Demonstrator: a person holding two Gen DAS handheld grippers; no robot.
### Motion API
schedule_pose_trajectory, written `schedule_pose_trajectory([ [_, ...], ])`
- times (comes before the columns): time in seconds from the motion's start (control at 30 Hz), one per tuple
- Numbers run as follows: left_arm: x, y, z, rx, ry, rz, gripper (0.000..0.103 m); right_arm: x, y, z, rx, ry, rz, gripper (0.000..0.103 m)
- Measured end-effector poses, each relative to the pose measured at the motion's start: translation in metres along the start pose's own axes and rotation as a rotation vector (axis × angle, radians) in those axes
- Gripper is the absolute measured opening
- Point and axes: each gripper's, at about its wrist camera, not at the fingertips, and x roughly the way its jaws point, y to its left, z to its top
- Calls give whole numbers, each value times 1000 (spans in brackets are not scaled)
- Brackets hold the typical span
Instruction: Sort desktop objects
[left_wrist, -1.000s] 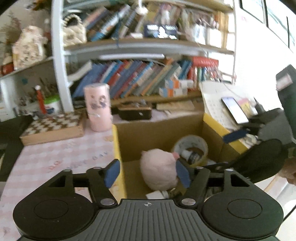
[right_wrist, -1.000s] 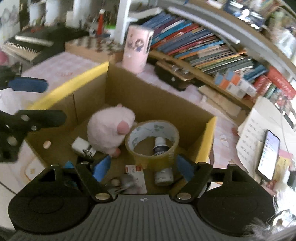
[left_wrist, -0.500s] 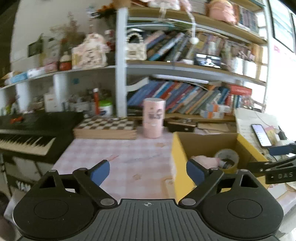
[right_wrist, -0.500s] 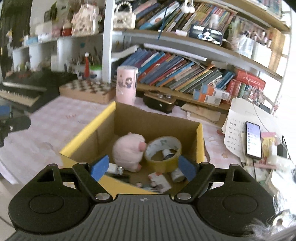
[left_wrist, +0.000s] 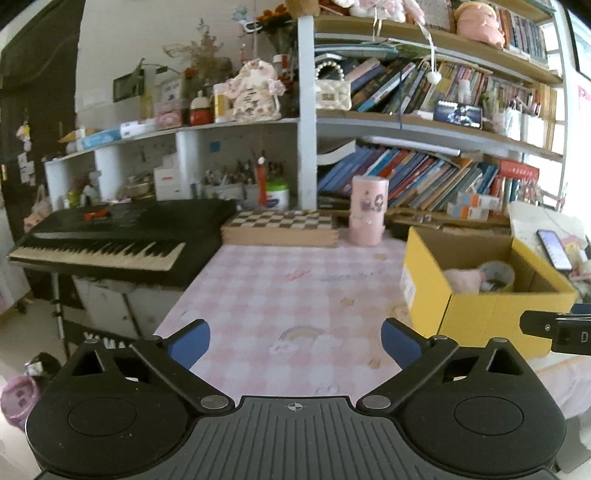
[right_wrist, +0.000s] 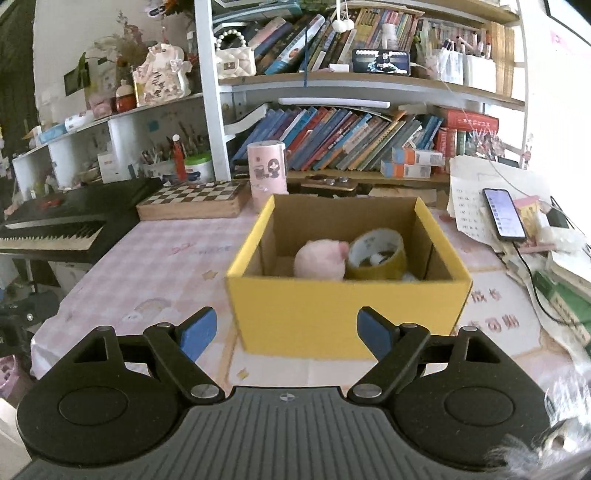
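Both grippers stood wide and empty before the yellow box on the worktop

The left gripper (left_wrist: 295, 338) hung over the pink checked worktop (left_wrist: 295, 288), its jaws having just spread wide with nothing between them; the right gripper (right_wrist: 284, 330) faced the near wall of the yellow cardboard box (right_wrist: 343, 314), its jaws also just opening, nothing gripped. Inside the box a pink plush toy (right_wrist: 319, 260) lay touching a roll of tape (right_wrist: 376, 254) on its right. Behind the box stood a pink cylinder (right_wrist: 266, 171), with a chessboard (right_wrist: 192, 199) to its left and a keyboard (left_wrist: 107, 243) beyond that. A phone (right_wrist: 504, 214) lay on papers right of the box
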Motion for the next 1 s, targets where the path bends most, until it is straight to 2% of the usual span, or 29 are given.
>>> schedule_pose_trajectory([
  [0.27,-30,14,-31,-9,33,20,103,-36,29,-42,28,-10,-41,88],
  [0.47,-52,20,-48,-41,34,1,103,-61,43,-69,50,-12,-54,93],
  [0.63,-66,23,-59,-51,32,-1,103,-76,53,-82,23,-32,-60,100],
  [1.0,-80,21,-71,1,65,4,103,-93,63,-100,10,0,-45,103],
])
